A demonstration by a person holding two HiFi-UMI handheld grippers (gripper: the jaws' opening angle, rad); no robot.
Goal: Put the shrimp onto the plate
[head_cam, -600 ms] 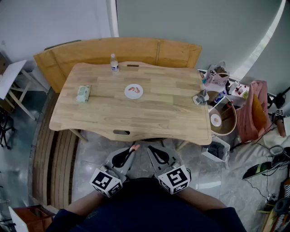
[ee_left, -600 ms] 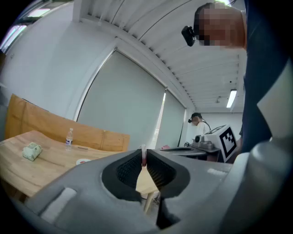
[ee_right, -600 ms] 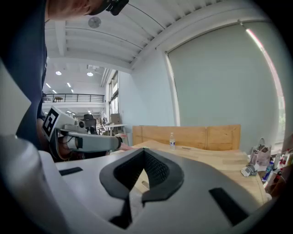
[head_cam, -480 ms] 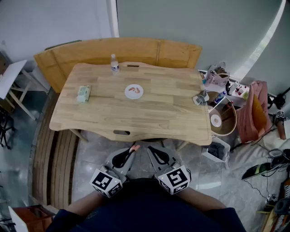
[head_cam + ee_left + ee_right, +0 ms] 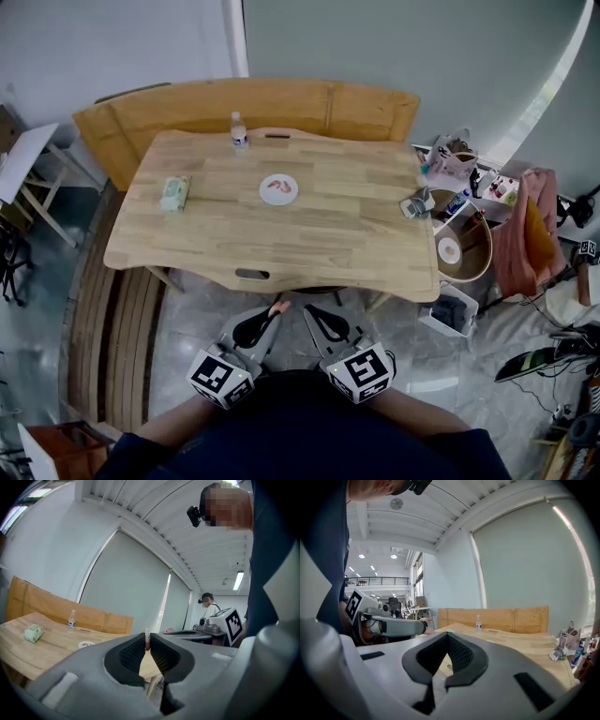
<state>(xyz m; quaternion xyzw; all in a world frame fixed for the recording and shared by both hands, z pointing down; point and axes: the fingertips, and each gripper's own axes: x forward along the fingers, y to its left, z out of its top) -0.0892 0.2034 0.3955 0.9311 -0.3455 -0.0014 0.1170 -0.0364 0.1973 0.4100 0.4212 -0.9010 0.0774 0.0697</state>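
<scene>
The white plate (image 5: 264, 191) lies near the middle of the wooden table (image 5: 328, 225), with one orange shrimp (image 5: 277, 186) on it. Both grippers hang close to my body, below the table's near edge and well short of the plate. My left gripper (image 5: 275, 310) is shut on a small pink shrimp (image 5: 278, 306), which sticks out of the jaw tips. In the left gripper view that shrimp (image 5: 147, 640) shows as a thin pink sliver pinched between the black pads, with the plate (image 5: 86, 644) far off. My right gripper (image 5: 307, 308) is shut with nothing in it; its pads (image 5: 457, 649) meet at the tip.
A water bottle (image 5: 239, 131) stands at the table's far edge and a green packet (image 5: 173, 193) lies at its left. A grey object (image 5: 413, 203) sits at the right edge. A wooden bench (image 5: 281, 98) runs behind; a round basket (image 5: 464, 248) and clutter fill the floor at right.
</scene>
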